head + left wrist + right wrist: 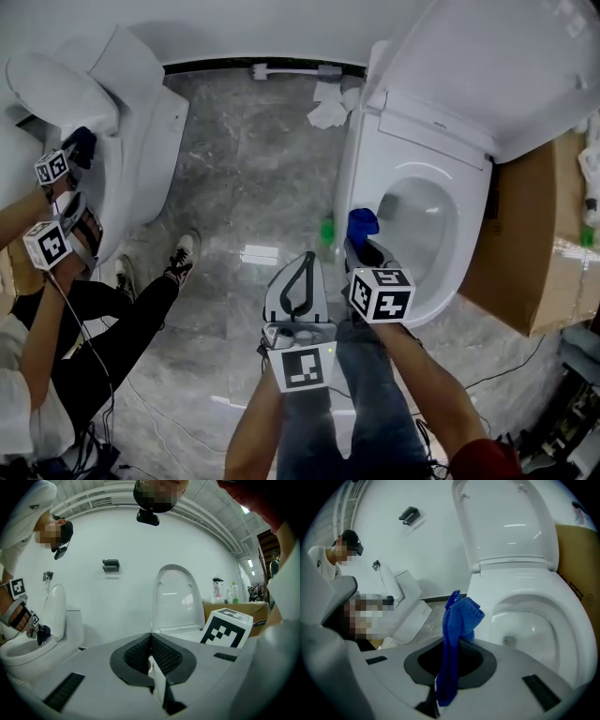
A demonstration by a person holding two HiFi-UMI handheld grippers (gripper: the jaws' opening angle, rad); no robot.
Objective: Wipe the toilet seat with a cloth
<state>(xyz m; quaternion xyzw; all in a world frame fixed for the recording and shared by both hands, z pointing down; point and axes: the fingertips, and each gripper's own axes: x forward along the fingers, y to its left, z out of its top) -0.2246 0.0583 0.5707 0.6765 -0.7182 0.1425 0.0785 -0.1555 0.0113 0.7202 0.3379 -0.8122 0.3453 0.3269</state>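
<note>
A second toilet (pixel 141 112) stands at the left with its lid up. A person (pixel 112 337) in black trousers and a white top is close against it, one pale sneaker (pixel 185 255) planted on the grey marbled floor (pixel 253 169). Along the far wall lie some crumpled white paper (pixel 330 108) and a long white-handled tool (pixel 286 70). A small green bottle (pixel 327 232) stands on the floor, right of centre. At the right sits a big cardboard box (pixel 534 253) with bottles (pixel 218 590) on top. A black bracket (pixel 110 565) is fixed high on the white wall.
</note>
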